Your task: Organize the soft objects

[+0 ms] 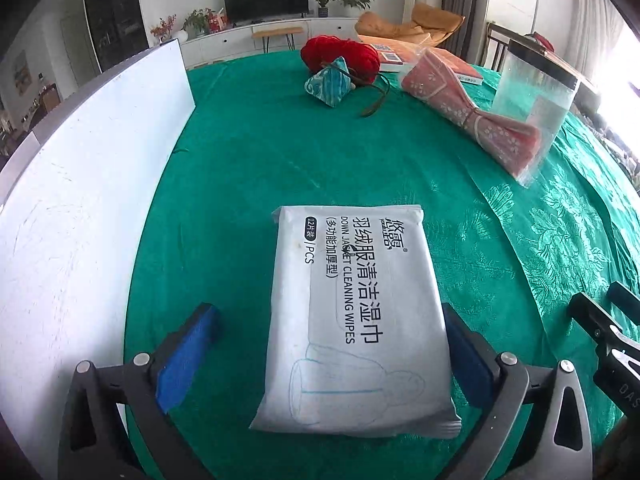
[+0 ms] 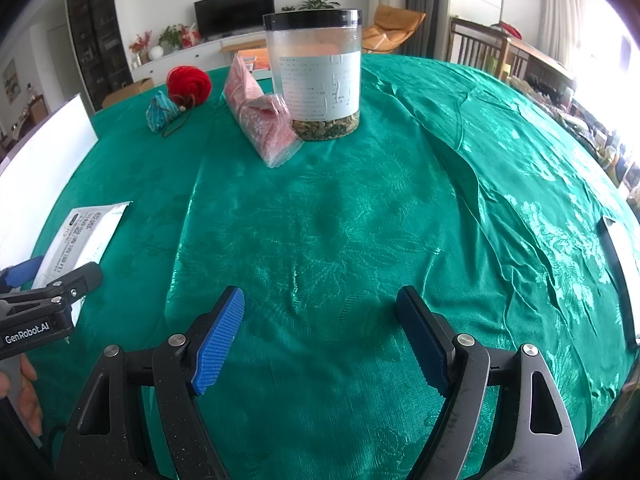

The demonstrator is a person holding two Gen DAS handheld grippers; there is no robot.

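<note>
A white pack of wet wipes (image 1: 352, 312) lies flat on the green tablecloth (image 1: 248, 168), between the fingers of my open left gripper (image 1: 332, 332). The right pad touches the pack's edge and the left pad stands apart. The pack also shows at the left of the right wrist view (image 2: 86, 232). My right gripper (image 2: 320, 312) is open and empty over bare cloth. Farther back lie a pink fabric bundle in clear plastic (image 1: 472, 116) (image 2: 260, 120), a teal pyramid pouch (image 1: 330, 82) (image 2: 160, 111) and a red yarn ball (image 1: 340, 56) (image 2: 189, 83).
A white board (image 1: 92, 184) stands along the left side. A clear jar with a black lid (image 2: 316, 72) (image 1: 536, 84) stands beside the pink bundle. Books (image 1: 392, 54) lie behind the yarn. A dark flat object (image 2: 620, 280) lies at the right edge.
</note>
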